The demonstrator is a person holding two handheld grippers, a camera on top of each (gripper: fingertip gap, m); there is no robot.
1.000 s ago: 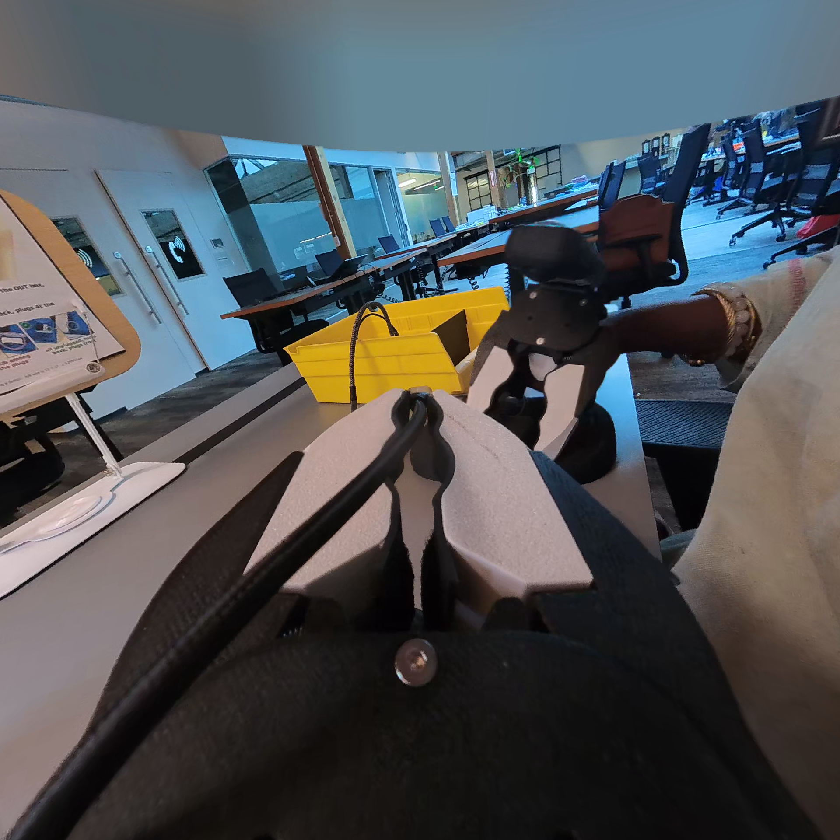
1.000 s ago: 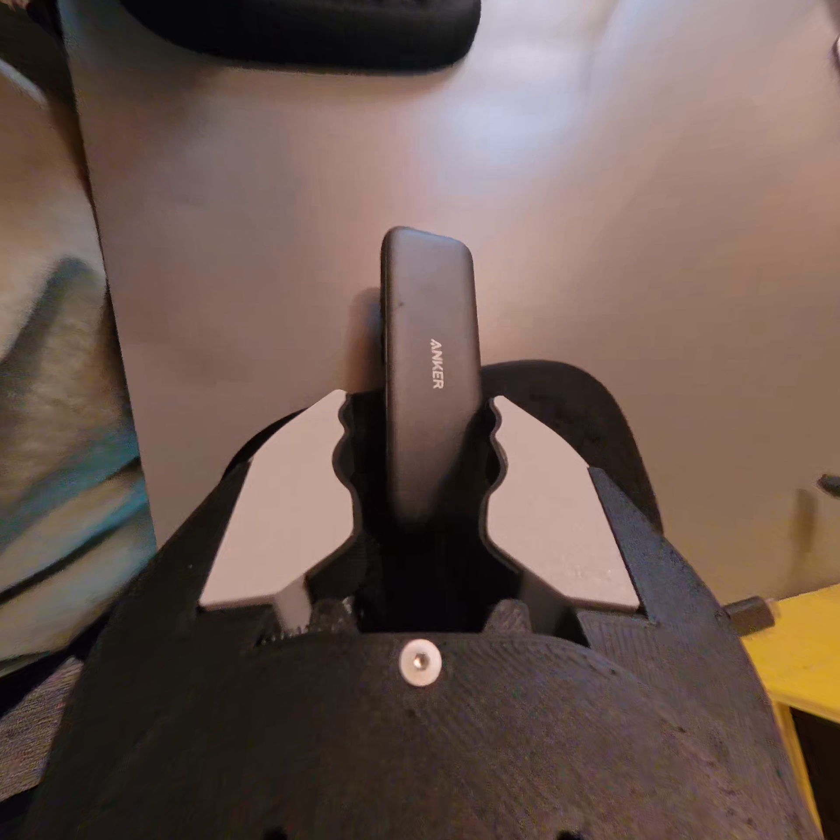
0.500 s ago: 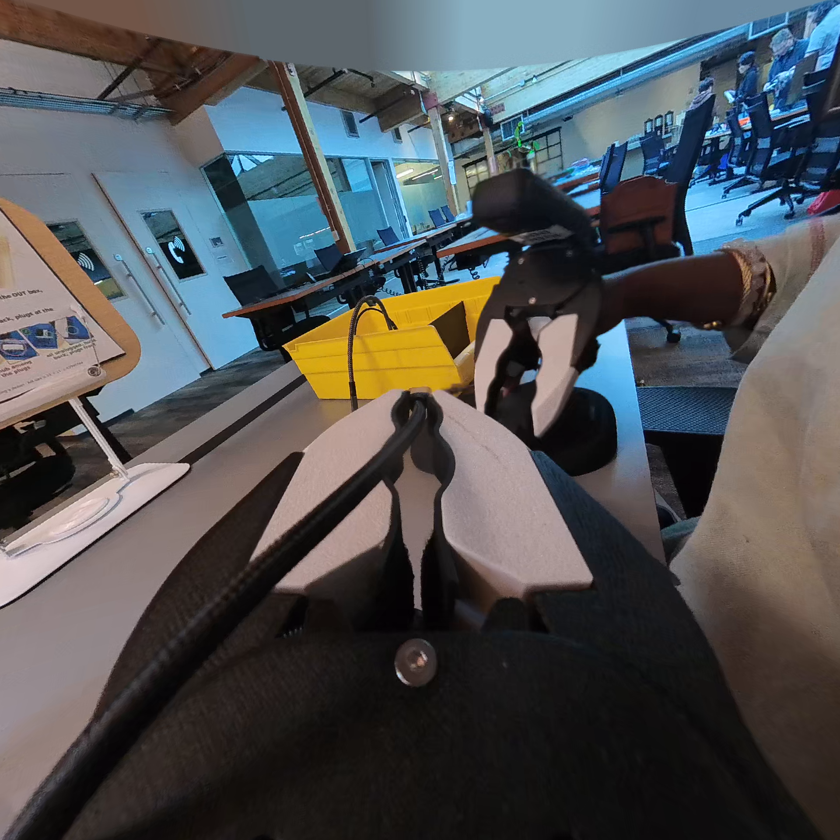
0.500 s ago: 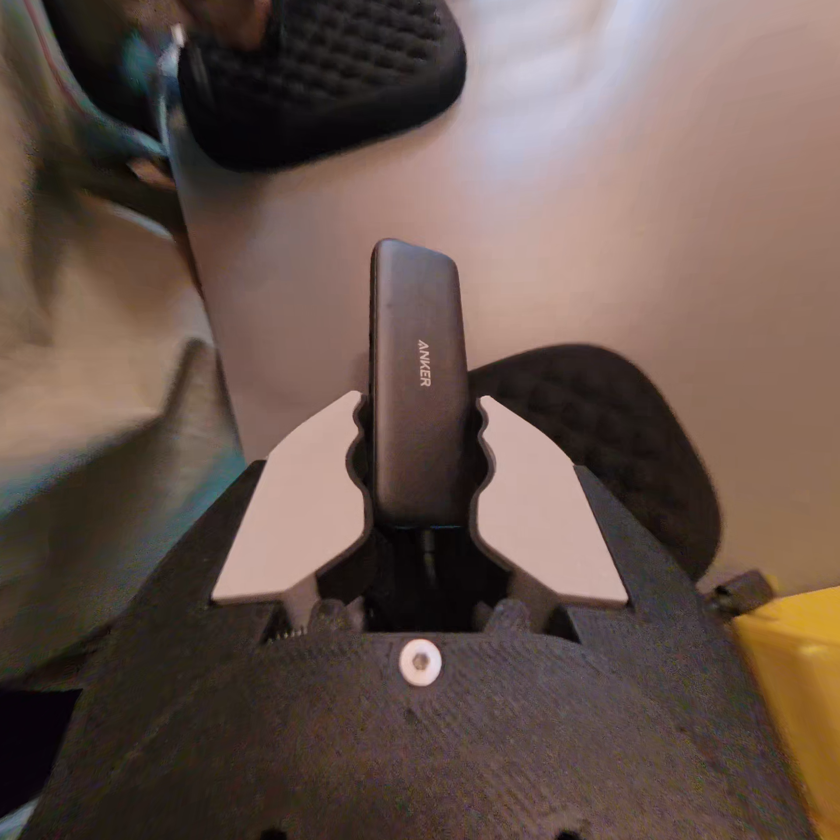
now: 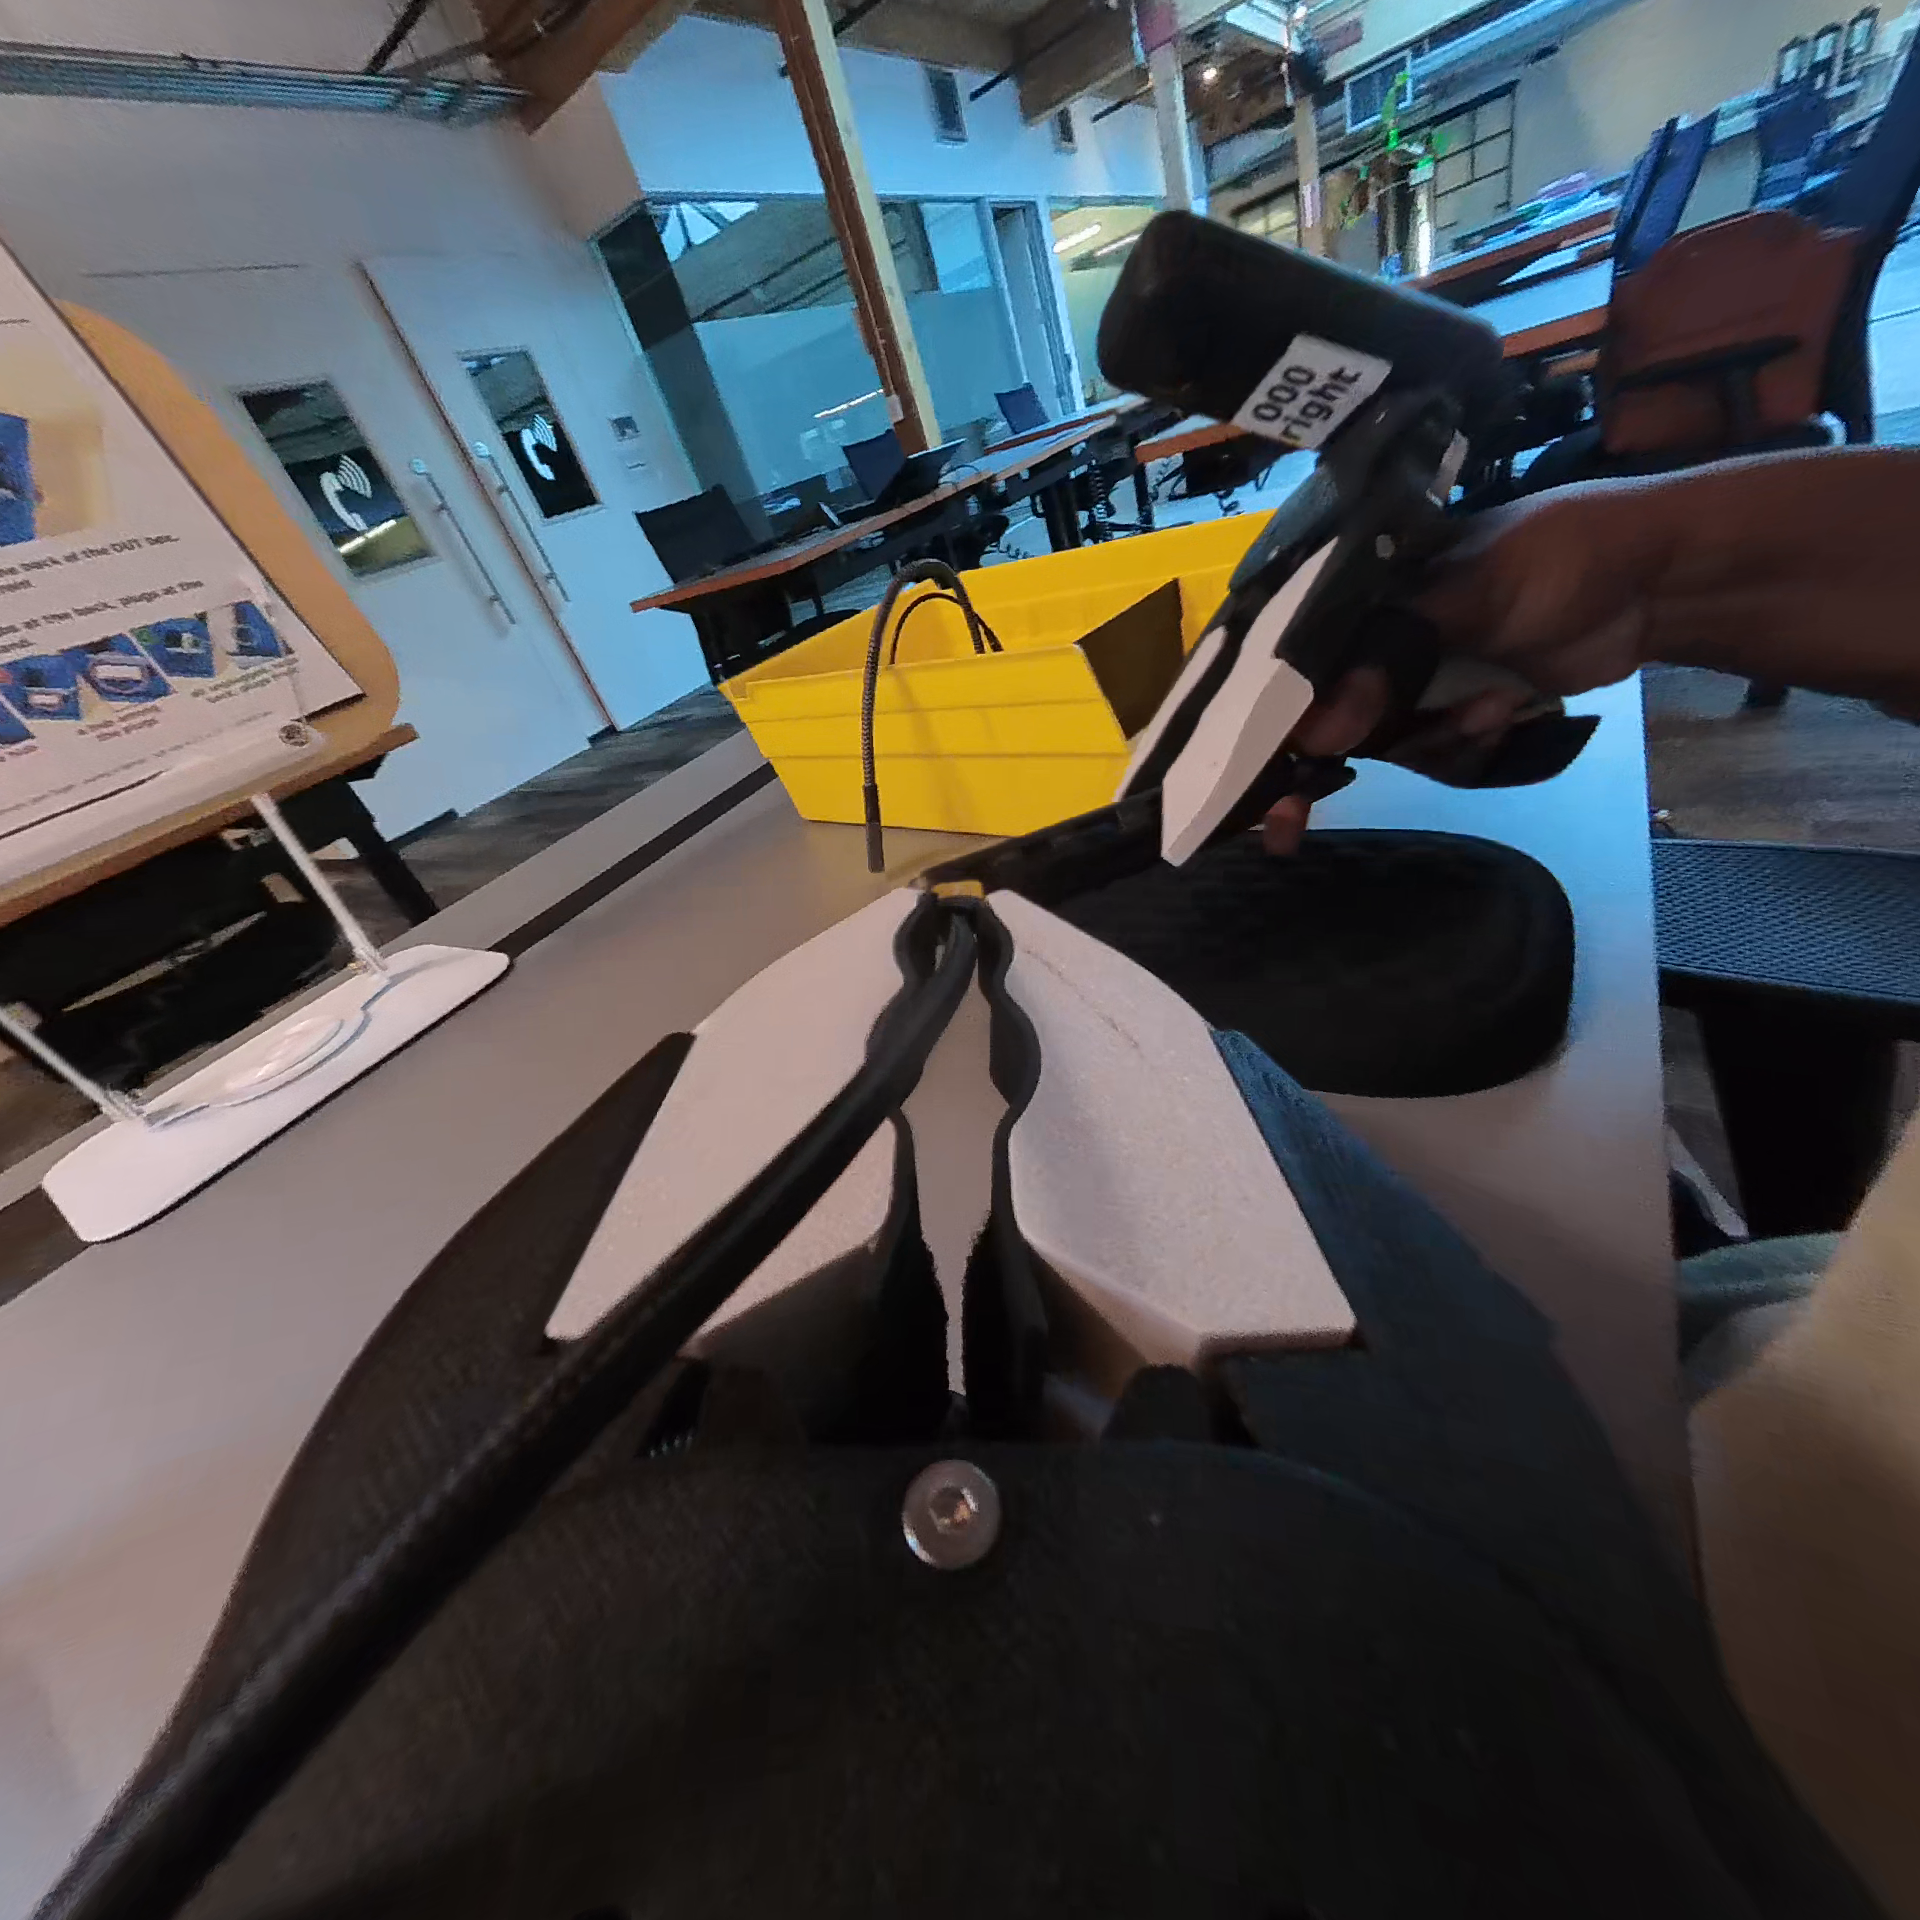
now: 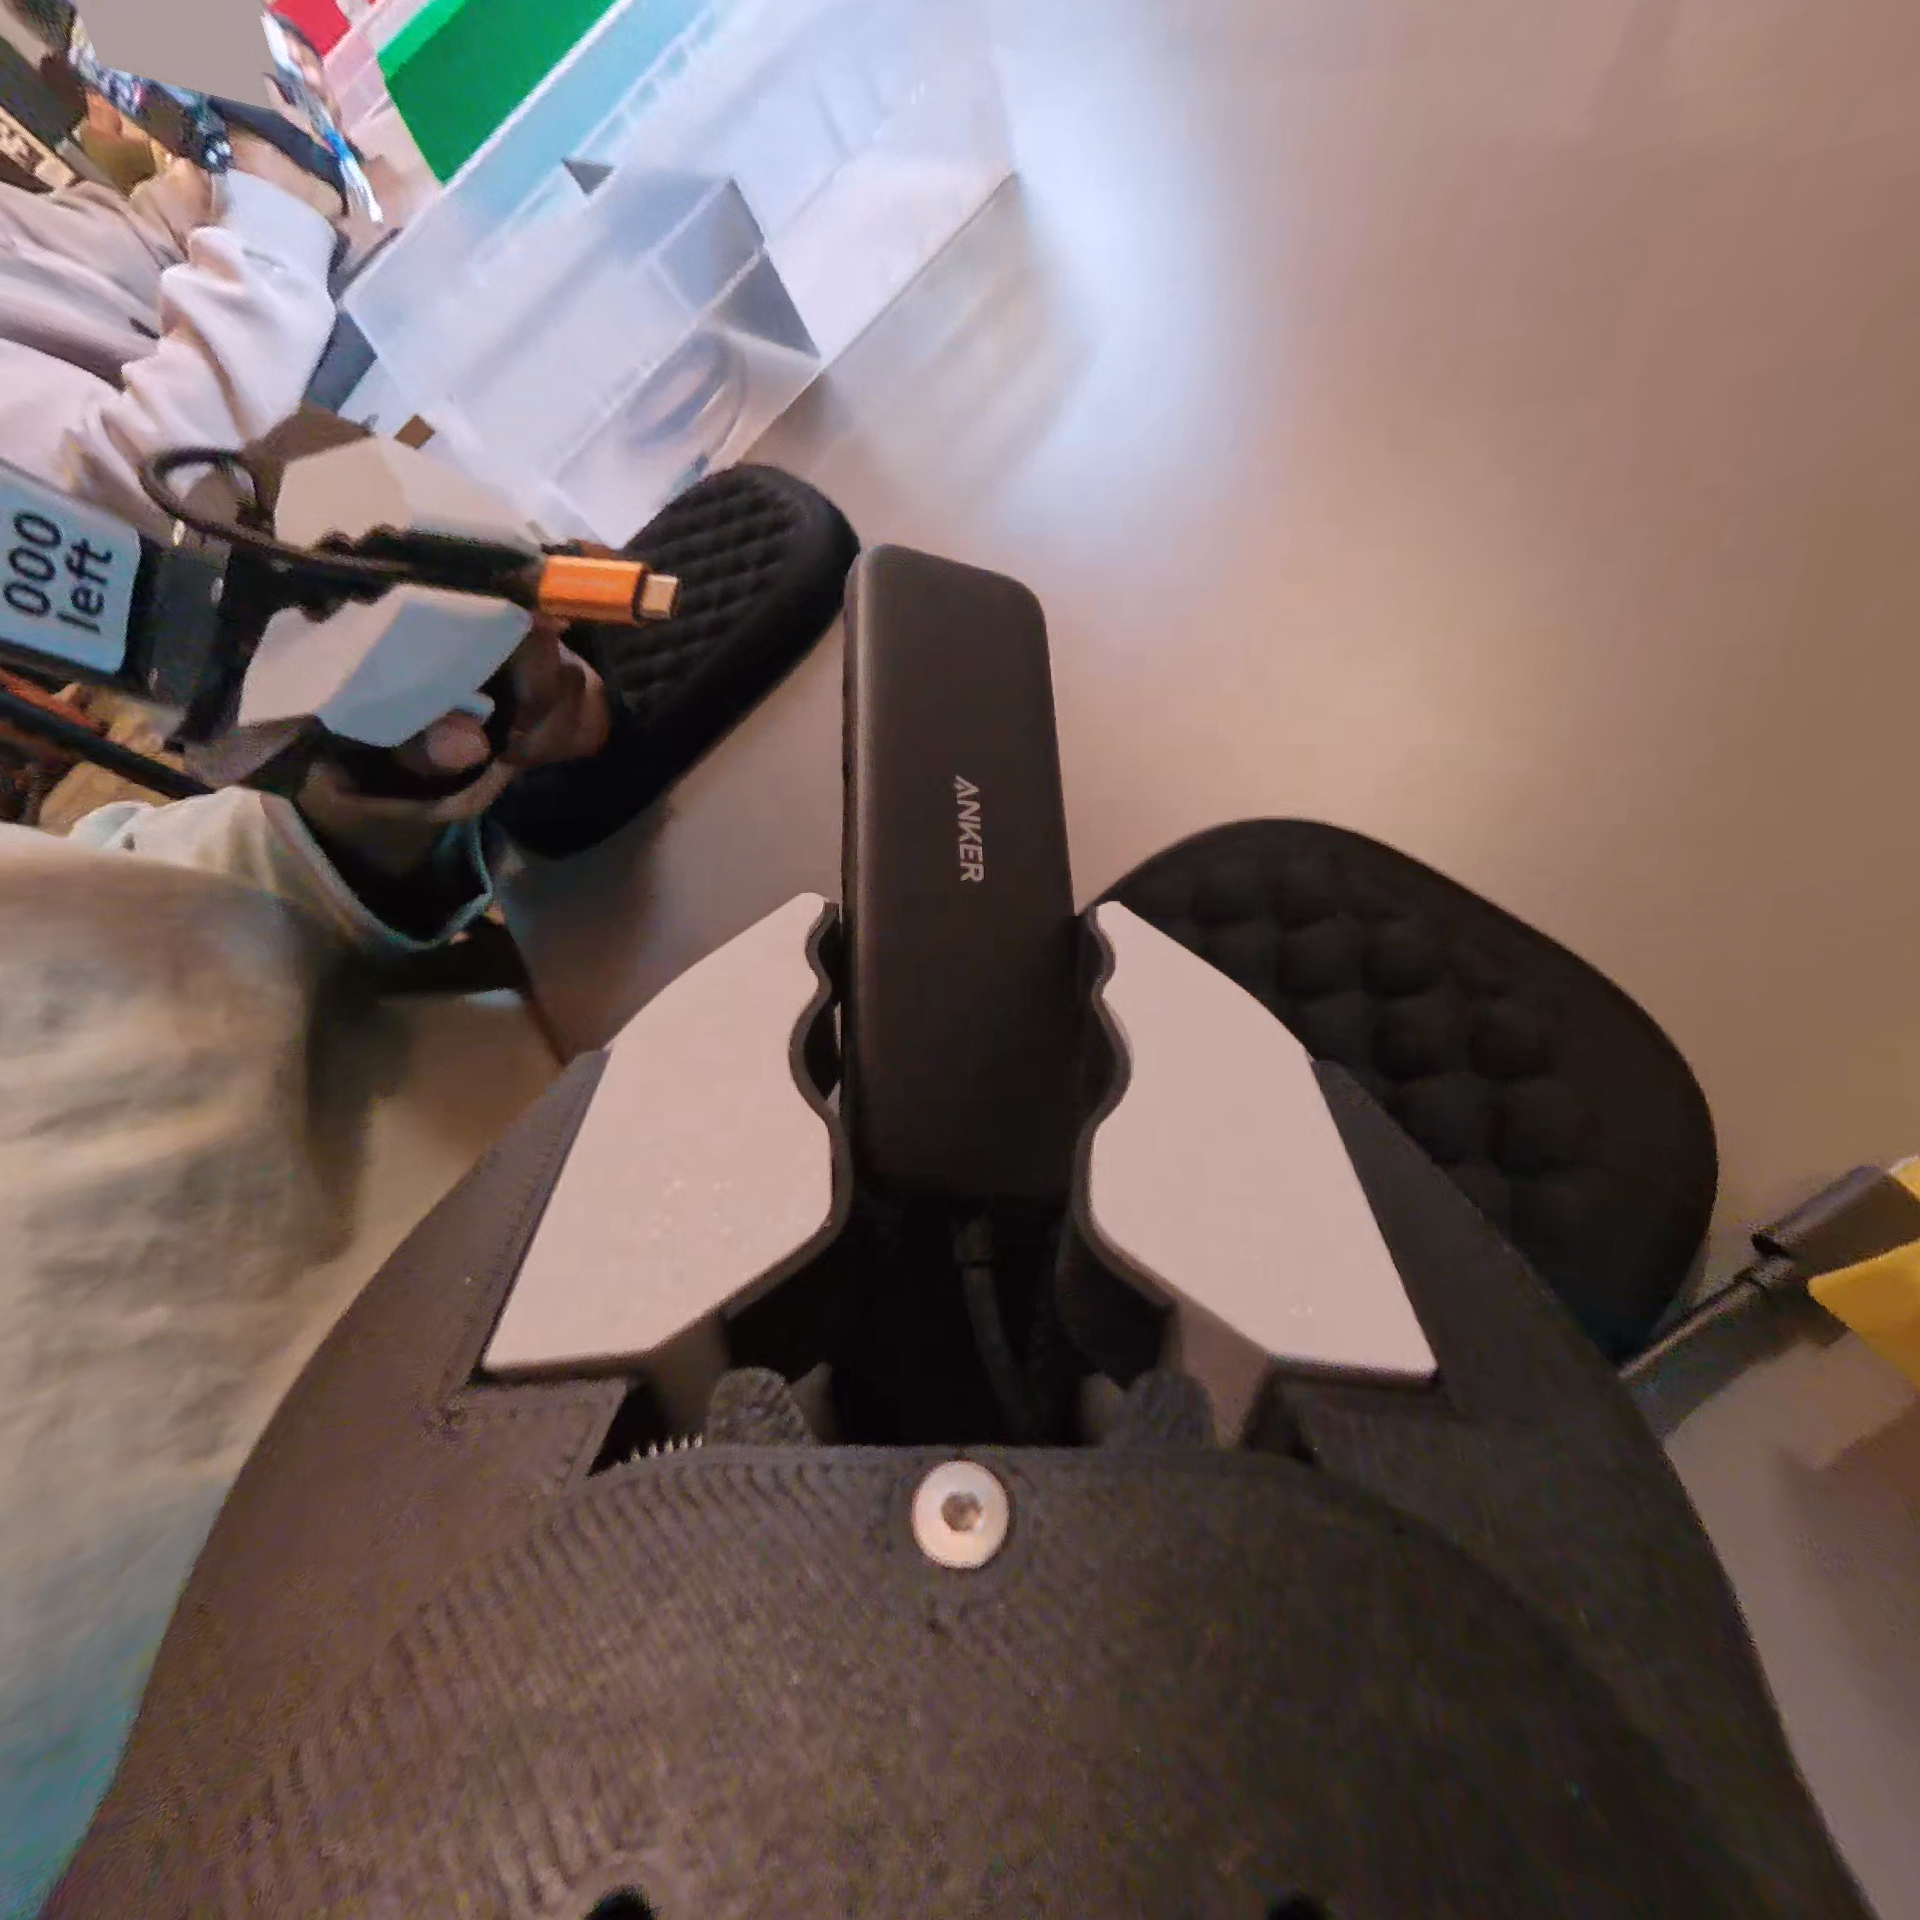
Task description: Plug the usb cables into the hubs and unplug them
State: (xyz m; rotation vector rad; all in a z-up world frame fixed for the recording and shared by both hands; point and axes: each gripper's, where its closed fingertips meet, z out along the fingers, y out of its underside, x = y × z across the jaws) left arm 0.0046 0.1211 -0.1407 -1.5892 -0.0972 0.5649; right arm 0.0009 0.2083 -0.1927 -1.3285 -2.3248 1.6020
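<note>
The hub is a slim black bar with rounded ends, sticking out lengthwise over the grey desk, its own lead trailing off the near end. The usb cable is black braided with an orange plug shell, bare metal tip aimed at the hub's far end, just short of it, not touching.

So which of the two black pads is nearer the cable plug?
The far pad, just behind the orange plug; the other pad lies right of the hub.

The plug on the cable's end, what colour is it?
Orange, with a silver metal tip: the plug shows best in the right wrist view, held in the left gripper.
</note>
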